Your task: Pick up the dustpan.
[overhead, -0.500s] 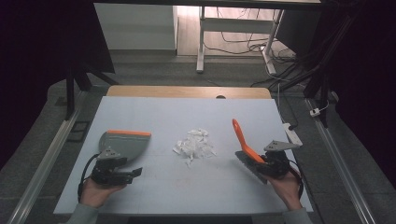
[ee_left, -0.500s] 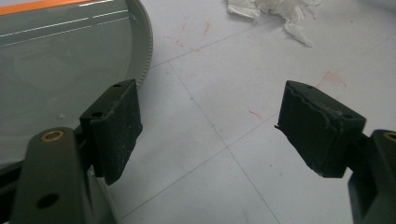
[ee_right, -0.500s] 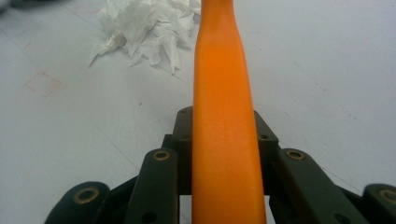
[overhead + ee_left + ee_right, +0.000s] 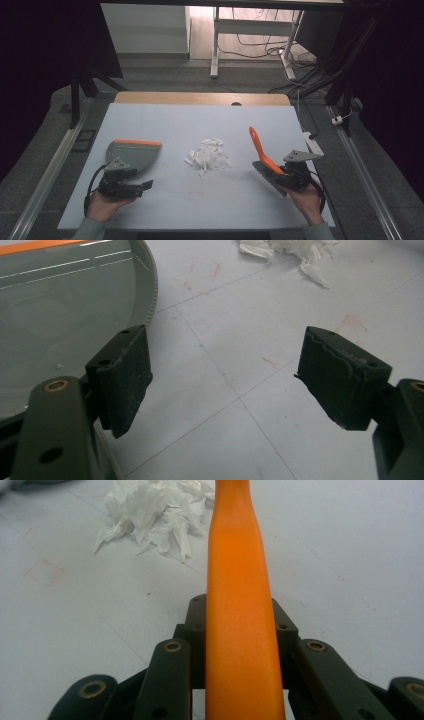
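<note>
A grey dustpan (image 4: 134, 153) with an orange front lip lies on the white table (image 4: 165, 120) at the left. My left gripper (image 4: 146, 186) rests just in front of it, open; in the left gripper view the left gripper (image 4: 225, 370) has bare table between its jaws and the dustpan (image 4: 60, 305) is beside the left jaw. A pile of torn white paper scraps (image 4: 207, 156) lies mid-table. My right gripper (image 4: 280, 172) is shut on a brush (image 4: 259, 146) with an orange handle that slants up and away. In the right gripper view the handle (image 4: 235, 580) runs up between the jaws, the scraps (image 4: 155, 510) beyond.
A wooden strip (image 4: 200, 98) borders the table's far edge. A white power strip (image 4: 314, 145) lies at the right edge. Beyond the table stand a desk leg (image 4: 215, 45) and floor cables (image 4: 265, 47). Metal rails (image 4: 50, 170) run along both sides.
</note>
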`<state>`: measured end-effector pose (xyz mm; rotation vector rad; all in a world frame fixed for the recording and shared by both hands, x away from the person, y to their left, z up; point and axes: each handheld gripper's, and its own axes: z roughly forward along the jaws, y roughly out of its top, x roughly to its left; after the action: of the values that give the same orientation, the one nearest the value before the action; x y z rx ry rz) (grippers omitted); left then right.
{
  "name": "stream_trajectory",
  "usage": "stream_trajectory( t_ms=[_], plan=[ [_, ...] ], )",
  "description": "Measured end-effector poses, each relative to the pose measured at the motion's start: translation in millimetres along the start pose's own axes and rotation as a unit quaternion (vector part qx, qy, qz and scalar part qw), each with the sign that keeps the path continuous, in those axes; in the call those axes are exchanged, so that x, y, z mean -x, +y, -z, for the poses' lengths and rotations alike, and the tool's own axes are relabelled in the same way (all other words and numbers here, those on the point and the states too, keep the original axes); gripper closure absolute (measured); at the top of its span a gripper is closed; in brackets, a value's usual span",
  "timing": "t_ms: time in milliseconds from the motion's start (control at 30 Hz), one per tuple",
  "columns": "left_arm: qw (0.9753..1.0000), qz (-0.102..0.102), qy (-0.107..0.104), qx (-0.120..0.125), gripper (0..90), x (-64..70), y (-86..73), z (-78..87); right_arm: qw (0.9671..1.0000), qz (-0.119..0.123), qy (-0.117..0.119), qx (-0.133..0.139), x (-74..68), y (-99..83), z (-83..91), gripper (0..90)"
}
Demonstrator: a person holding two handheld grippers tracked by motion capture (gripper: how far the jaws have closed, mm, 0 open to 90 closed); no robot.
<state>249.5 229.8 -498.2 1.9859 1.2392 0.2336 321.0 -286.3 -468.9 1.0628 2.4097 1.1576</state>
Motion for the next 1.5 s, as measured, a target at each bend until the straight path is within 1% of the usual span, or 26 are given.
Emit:
stream_trajectory(
  t_ms=[433,600,733,833,1033,1100,1200,1300,1333,1367,1500],
  plan=[
    [1.0,-0.003,-0.005,0.002,22.1,2.1,1.0,1.5,1.0,0.003,0.001,0.0,0.0,-0.3,0.3,70.8],
    [1.0,-0.004,-0.003,0.0,22.0,4.7,2.2,3.9,1.0,0.004,0.002,0.005,-0.1,0.3,1.4,70.8],
    [1.0,0.001,0.004,0.004,21.9,7.7,7.5,6.1,1.0,0.005,0.001,0.005,0.0,0.3,1.4,70.8],
    [0.9999,0.002,0.007,0.007,21.9,10.0,12.1,8.2,0.9999,0.004,0.006,0.009,0.5,0.0,2.3,70.7],
    [0.9998,0.002,0.02,0.003,21.6,12.9,23.0,11.1,0.9999,0.012,0.006,0.01,-1.4,1.1,3.5,70.8],
    [0.9997,0.007,0.023,0.006,21.5,11.9,25.9,13.3,0.9998,0.012,0.006,0.011,-1.7,1.6,3.9,70.7],
    [0.9996,0.01,0.026,0.009,21.5,9.4,29.7,16.3,0.9998,0.011,0.005,0.013,-1.9,2.4,4.5,70.8],
    [0.9995,0.007,0.032,0.002,21.7,6.2,34.7,18.3,0.9998,0.014,0.002,0.013,-1.5,3.3,4.0,70.7],
    [0.9994,0.009,0.033,0.0,21.7,4.9,35.9,18.8,0.9998,0.013,0.0,0.013,-1.1,3.4,3.6,70.8],
    [0.9991,0.015,0.039,-0.004,21.7,3.2,37.4,20.0,0.9998,0.012,0.0,0.013,-0.8,3.3,3.4,70.7],
    [0.9984,0.036,0.043,-0.006,21.5,-1.6,36.5,24.9,0.9999,0.009,-0.004,0.011,-0.3,2.8,3.5,70.7]
  ],
)
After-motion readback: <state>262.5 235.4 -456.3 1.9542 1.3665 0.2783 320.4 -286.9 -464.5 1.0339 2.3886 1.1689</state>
